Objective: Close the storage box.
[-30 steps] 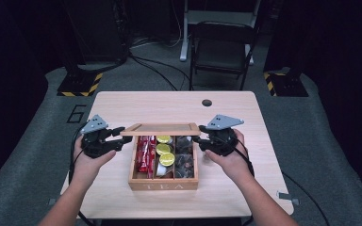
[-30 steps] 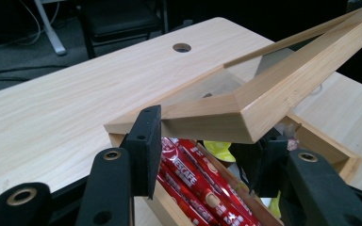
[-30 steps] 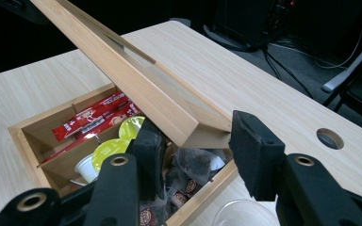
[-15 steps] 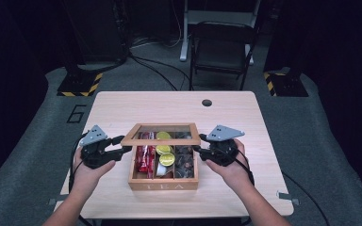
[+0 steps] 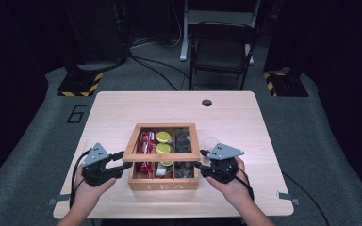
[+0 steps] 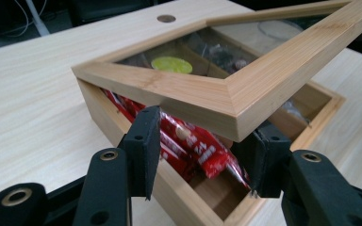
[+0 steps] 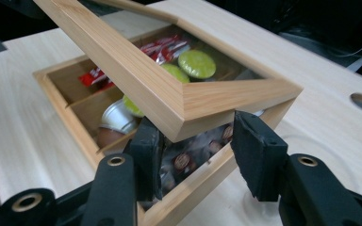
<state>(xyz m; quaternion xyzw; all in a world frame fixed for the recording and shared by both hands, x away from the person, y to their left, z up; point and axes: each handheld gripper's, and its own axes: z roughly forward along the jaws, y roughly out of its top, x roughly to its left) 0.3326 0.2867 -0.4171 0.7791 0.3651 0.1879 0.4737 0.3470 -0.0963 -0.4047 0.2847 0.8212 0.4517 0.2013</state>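
A wooden tea box is sitting near the front middle of the tabletop, and its glass-paned lid, framed in the same pale wood, is hanging tilted above it, near edge raised and far edge apparently resting along the back of the box. Through the pane and the gap, red sachets are showing in one compartment, yellow-green capsules in the middle one, and dark wrapped pieces in the third, with a silvery capsule beside them. The left tool is meeting the lid's near left corner, and the right tool the near right corner; both are standing with jaws parted either side of the corner, gripping nothing, and the corners seem to be resting between or on the pads, though contact is hard to confirm. Judging from the tilt, the step in hand is moving the hinged lid, and doing it well is probably depending on keeping both corners level, so the frame is not twisting, and on moving slowly enough that the sachets poking up at the left are not getting pinched. A person's hands are holding the tools from the front edge.
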